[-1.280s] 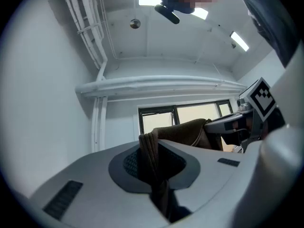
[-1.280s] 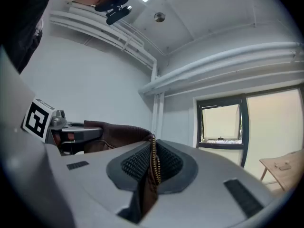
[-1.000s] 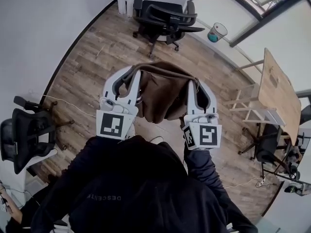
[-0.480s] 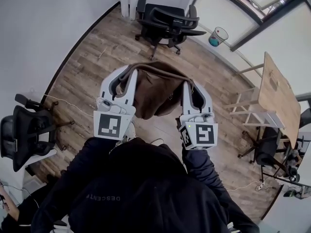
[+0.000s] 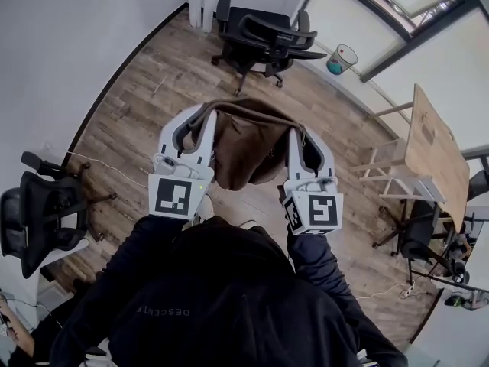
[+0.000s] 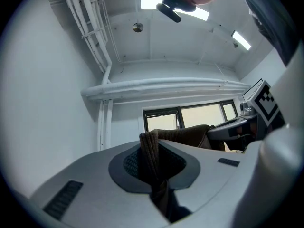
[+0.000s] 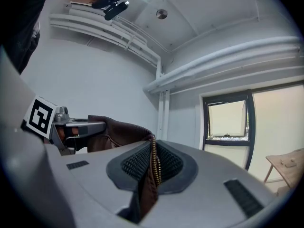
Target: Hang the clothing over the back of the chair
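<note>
A brown jacket [image 5: 248,144] hangs in the air between both grippers, well above the wood floor. My left gripper [image 5: 203,118] is shut on the jacket's ribbed brown edge [image 6: 149,156], which is pinched between its pads. My right gripper [image 5: 299,138] is shut on the jacket's zipper edge [image 7: 153,167], the brass teeth showing between the pads. The cloth stretches from one gripper to the other and sags below them. A black office chair [image 5: 263,33] stands ahead at the far wall, with its back towards me and apart from the jacket.
A second black chair [image 5: 38,212] stands at the left by a cable on the floor. A wooden desk [image 5: 435,147] with a wooden chair [image 5: 386,170] is at the right. A bin [image 5: 341,54] sits beside the far chair. White walls close in left and ahead.
Both grippers and the jacket have moved a little forward towards the far black chair. Both grips are unchanged.
</note>
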A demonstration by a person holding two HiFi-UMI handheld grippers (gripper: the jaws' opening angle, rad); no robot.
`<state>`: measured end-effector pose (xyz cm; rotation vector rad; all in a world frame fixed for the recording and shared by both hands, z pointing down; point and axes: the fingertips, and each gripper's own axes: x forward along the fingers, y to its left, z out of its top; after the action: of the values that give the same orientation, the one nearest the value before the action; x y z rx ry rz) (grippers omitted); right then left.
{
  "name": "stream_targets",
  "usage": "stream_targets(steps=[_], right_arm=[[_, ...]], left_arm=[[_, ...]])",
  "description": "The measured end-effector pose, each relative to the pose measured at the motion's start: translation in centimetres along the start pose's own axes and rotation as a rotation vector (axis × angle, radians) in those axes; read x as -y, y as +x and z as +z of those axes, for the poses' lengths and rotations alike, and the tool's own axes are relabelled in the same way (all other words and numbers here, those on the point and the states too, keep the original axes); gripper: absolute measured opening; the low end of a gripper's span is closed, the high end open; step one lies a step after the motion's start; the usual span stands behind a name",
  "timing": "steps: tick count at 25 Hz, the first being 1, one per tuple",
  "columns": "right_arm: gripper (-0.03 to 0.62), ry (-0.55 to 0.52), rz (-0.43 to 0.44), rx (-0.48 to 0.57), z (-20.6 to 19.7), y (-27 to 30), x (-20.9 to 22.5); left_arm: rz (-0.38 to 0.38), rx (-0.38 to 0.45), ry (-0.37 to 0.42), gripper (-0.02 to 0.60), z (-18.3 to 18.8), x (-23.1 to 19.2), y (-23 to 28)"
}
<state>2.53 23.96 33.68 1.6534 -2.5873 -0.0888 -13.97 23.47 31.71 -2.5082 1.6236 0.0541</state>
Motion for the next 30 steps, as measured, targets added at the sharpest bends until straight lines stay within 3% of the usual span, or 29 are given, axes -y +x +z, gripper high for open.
stream_targets(steps=[14,30], right_arm=[[0.044,0.007,-0.133,-0.020,-0.6,2.2,-1.2],[0.044,-0.003,-0.102,0.000,-0.5,9.1,0.3]], left_arm=[[-0.130,0.014,-0.012,0.046,-1.4,-2.8,1.6],[-0.082,0.022,0.011,0.047,-1.8,-6.7,6.7]])
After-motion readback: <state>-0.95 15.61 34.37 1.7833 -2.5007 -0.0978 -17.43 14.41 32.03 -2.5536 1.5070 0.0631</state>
